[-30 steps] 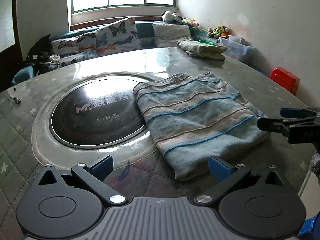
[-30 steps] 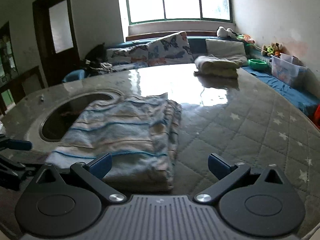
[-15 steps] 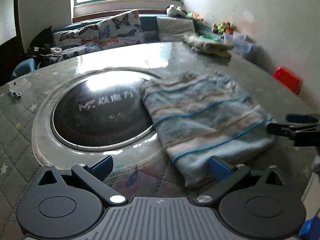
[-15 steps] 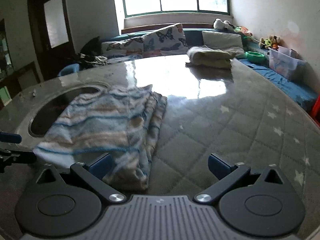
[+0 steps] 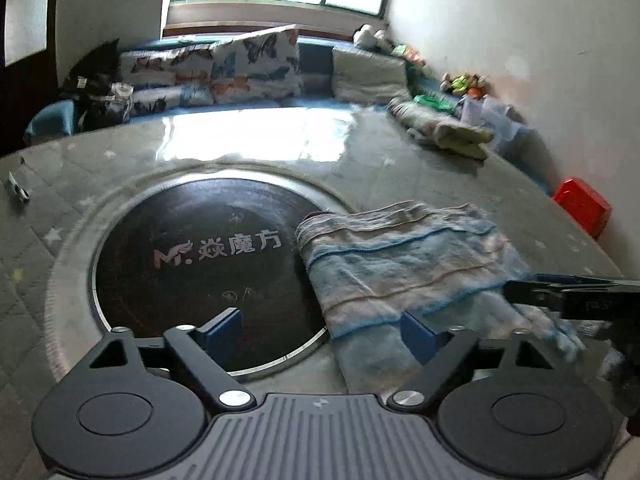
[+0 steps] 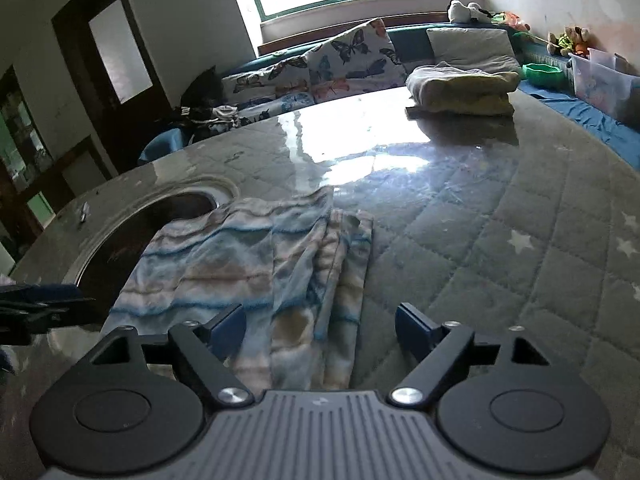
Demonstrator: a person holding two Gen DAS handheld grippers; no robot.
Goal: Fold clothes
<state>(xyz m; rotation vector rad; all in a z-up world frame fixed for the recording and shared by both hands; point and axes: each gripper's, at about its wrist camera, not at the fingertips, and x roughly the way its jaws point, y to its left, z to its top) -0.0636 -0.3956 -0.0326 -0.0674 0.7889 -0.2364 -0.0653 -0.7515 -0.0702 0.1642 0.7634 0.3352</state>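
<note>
A folded blue and beige striped garment point(image 5: 404, 264) lies on the round table, its left edge over the dark cooktop disc point(image 5: 200, 272). It also shows in the right wrist view point(image 6: 256, 264). My left gripper point(image 5: 320, 330) is open and empty, low over the table at the garment's near left corner. My right gripper point(image 6: 320, 328) is open and empty over the garment's near right edge. The right gripper also shows from the side in the left wrist view point(image 5: 560, 292), and the left gripper shows in the right wrist view point(image 6: 36, 304).
A pile of folded clothes point(image 6: 460, 92) sits at the table's far right edge. Cushions and a bench point(image 5: 224, 68) run along the back under the window. A red box point(image 5: 582, 204) stands by the right wall. A small metal item point(image 5: 18, 190) lies at far left.
Both grippers have drawn back and lowered toward the garment's near edge. The garment now sits further away and more rumpled along its right folds. Both stay open.
</note>
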